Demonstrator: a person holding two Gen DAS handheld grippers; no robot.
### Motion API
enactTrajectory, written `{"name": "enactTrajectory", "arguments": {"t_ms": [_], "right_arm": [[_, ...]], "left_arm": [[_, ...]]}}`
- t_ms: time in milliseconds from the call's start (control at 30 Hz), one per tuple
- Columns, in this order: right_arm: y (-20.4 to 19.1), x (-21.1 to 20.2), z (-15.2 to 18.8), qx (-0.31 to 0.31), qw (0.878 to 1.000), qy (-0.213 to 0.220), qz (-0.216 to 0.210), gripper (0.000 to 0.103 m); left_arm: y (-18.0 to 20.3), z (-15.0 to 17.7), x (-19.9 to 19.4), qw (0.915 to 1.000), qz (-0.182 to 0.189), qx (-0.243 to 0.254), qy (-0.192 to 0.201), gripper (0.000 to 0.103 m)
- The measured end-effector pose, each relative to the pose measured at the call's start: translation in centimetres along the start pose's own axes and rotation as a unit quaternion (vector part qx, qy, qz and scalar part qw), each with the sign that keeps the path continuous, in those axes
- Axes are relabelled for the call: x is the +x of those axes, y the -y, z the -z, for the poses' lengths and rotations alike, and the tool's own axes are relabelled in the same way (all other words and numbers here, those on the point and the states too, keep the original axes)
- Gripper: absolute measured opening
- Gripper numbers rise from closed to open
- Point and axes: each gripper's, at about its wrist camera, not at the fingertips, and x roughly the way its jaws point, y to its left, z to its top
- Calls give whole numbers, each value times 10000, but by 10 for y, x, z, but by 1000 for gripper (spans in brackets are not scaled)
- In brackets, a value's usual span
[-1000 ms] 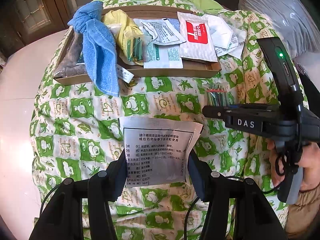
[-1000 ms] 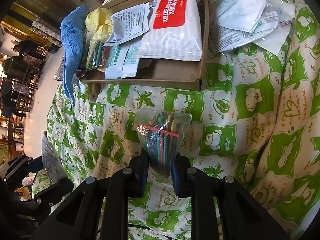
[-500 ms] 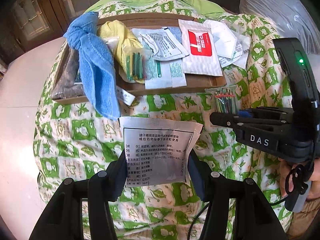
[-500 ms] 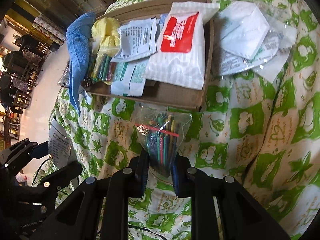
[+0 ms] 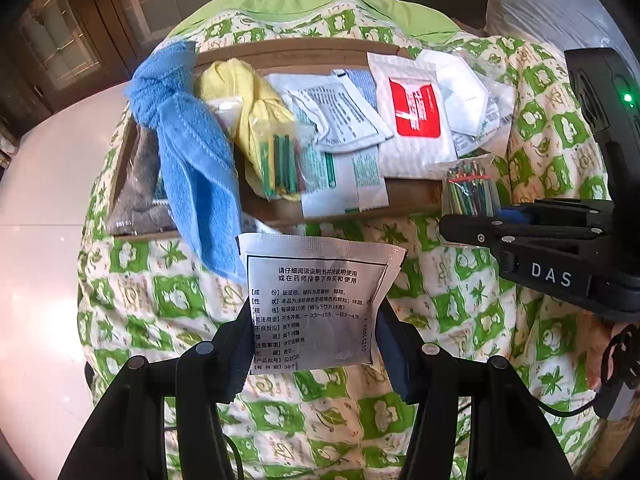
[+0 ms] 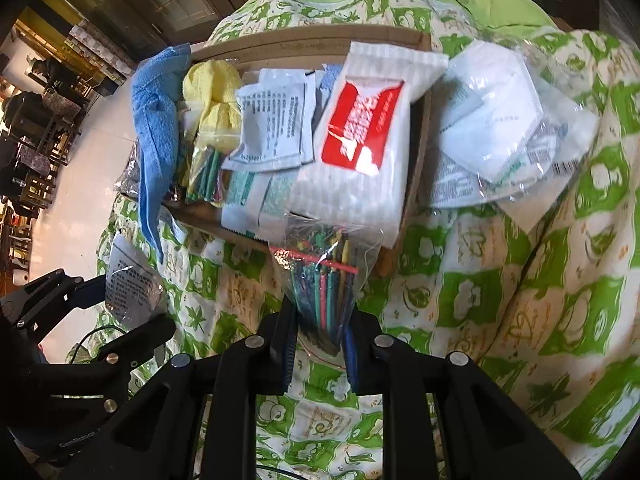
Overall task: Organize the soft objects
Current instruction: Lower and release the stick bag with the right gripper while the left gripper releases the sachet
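Surface: green-and-cream quilt point(image 5: 168, 296) under a shallow cardboard tray point(image 5: 404, 196).
Tray contents: blue towel point(image 5: 192, 152), yellow cloth point(image 5: 248, 92), sachets, a red-labelled pack point(image 5: 416, 112).
Left gripper point(image 5: 312, 344): tilted steeply down, jaws clamped on a silver printed sachet point(image 5: 316, 300) held above the quilt, just before the tray.
Right gripper point(image 6: 320, 344): tilted steeply down, jaws pinched on a clear zip bag of coloured sticks point(image 6: 324, 280) at the tray's near right corner.
Person: a hand point(image 5: 600, 344) holds the right gripper's handle.
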Motion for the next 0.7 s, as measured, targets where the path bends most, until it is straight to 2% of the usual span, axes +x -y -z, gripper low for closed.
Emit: {"name": "enactTrajectory", "arguments": {"t_ms": [300, 700], "right_arm": [[-11, -8, -29, -144, 9999, 26, 18, 19], [-13, 1, -92, 78, 9997, 162, -137, 19]], "left_arm": [[-11, -33, 0, 9999, -59, -27, 135, 59], [-30, -82, 18, 9991, -187, -222, 298, 59]]}}
